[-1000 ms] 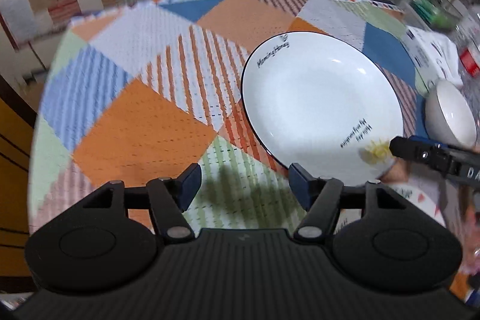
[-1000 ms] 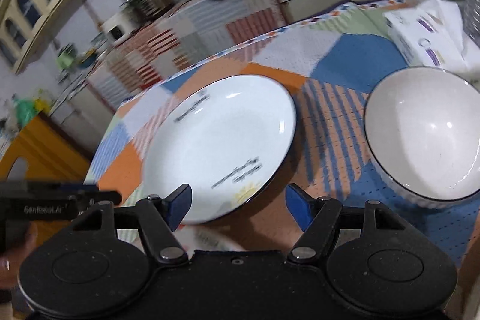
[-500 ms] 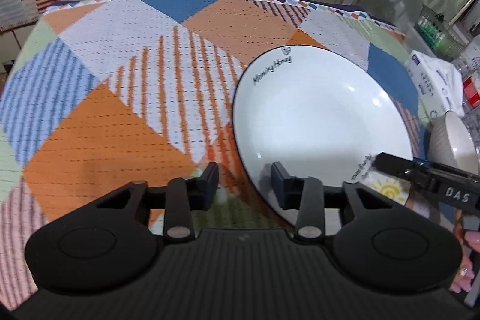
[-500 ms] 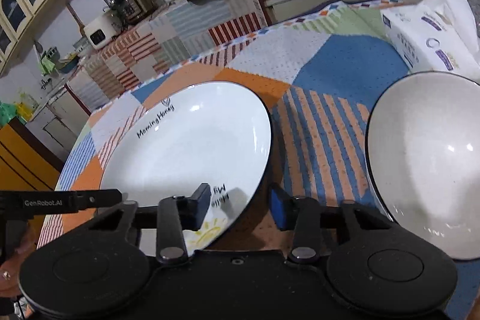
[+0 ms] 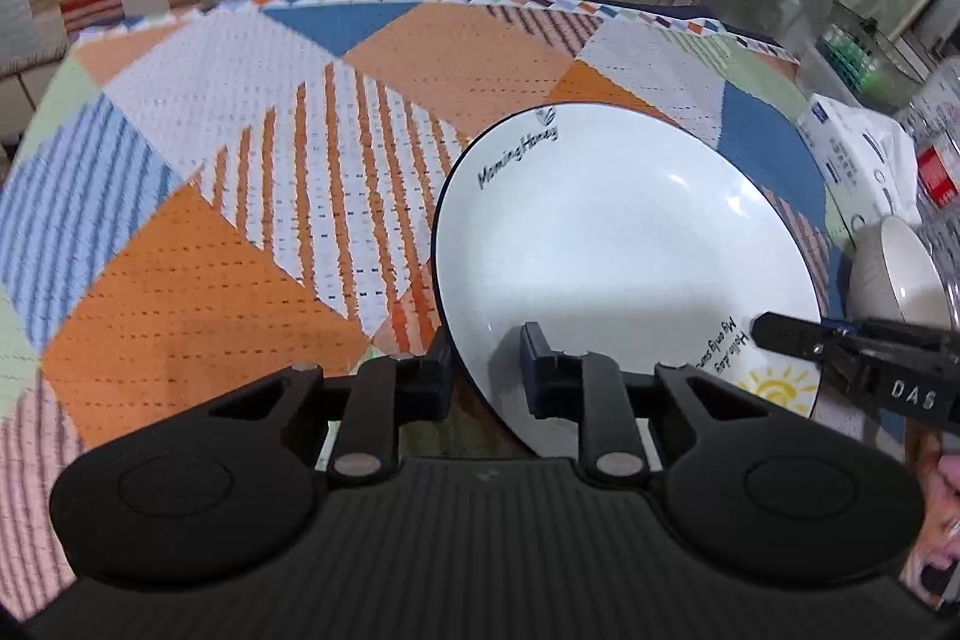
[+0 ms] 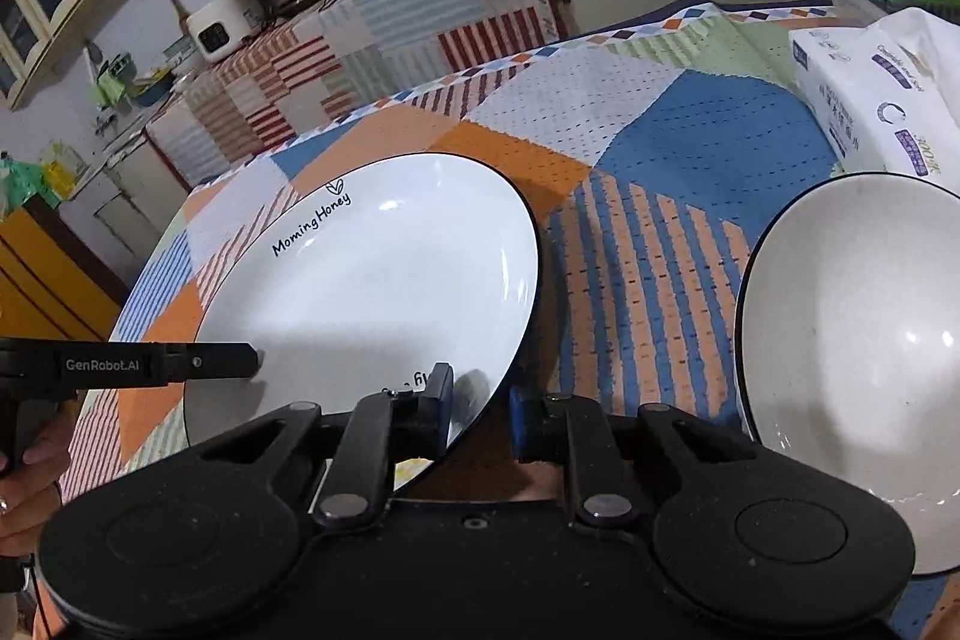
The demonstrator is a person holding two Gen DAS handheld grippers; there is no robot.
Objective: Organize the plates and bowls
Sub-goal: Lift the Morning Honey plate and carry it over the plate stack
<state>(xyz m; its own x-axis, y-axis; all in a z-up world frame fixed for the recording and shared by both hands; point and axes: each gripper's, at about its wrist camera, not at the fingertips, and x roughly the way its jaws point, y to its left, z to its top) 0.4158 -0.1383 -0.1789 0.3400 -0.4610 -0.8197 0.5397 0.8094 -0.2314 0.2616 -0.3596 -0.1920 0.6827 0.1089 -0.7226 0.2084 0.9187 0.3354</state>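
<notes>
Plate (image 5: pixel 618 244), white with a dark rim and the words "Morning Honey", lies on the patchwork-clothed tabletop (image 5: pixel 198 280) directly ahead of both your tools. Your left tool (image 5: pixel 485 370) has just been closing and now pinches the plate's near-left rim, one pad on the upper face, the other under the edge. Your right tool (image 6: pixel 480 400) has likewise just been closing; its jaws straddle the near-right rim beside the sun print, one pad on the white face, the other outside and below the edge, clamped on it. Whether the plate has left the cloth, you cannot tell. In the left wrist view, the right tool's finger reaches in from the right over the sun print. Bowl (image 6: pixel 858 370), white inside with a dark rim, sits upright just right of your right tool, apart from the plate. Tissue pack (image 6: pixel 870 94) rests beyond the bowl, farther from the tool. Your left hand (image 6: pixel 24 454) shows at the lower left edge of the right wrist view.
</notes>
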